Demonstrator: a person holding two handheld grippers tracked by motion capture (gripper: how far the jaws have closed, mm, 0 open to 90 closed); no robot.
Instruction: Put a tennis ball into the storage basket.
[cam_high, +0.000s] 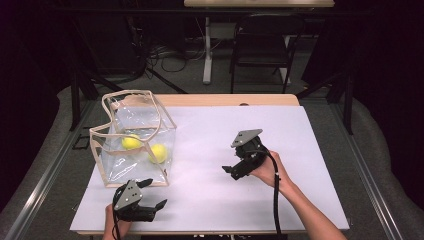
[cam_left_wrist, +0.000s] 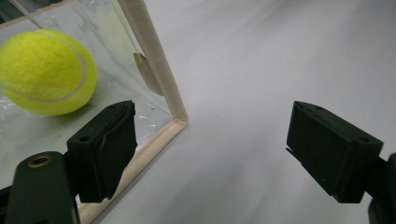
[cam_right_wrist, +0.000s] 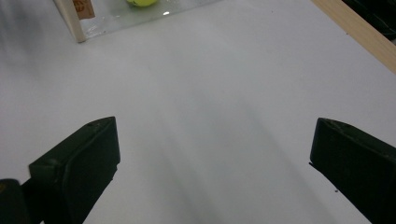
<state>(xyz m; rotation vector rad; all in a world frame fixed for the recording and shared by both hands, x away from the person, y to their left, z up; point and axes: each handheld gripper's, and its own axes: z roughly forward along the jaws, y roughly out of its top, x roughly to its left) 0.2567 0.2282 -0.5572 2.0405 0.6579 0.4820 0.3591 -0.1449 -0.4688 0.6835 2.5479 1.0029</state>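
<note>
1. A clear plastic bag (cam_high: 134, 137) with tan trim stands on the left part of the white surface (cam_high: 210, 165), its top open and its rim bent out of shape.
2. Two yellow tennis balls lie inside the bag on its bottom: one tennis ball (cam_high: 131, 142) toward the left, the other ball (cam_high: 158, 152) just right of it and slightly nearer.
3. The left hand-held gripper (cam_high: 151, 194) sits at the near left edge of the surface, just in front of the bag's near right corner, held by the person's left hand (cam_high: 114, 224). Its jaws are spread wide with nothing between them.
4. In the left gripper view, the left jaw lies in front of the bag's tan bottom edge (cam_left_wrist: 154, 140), and a tennis ball (cam_left_wrist: 46, 70) shows through the clear wall beyond it; whether the jaw touches the bag cannot be told.
5. The right hand-held gripper (cam_high: 231, 171) hangs over the middle of the surface, well apart from the bag, held by the right hand (cam_high: 267, 170). Its jaws are also spread wide and hold nothing, with bare white surface between them in the right gripper view.
</note>
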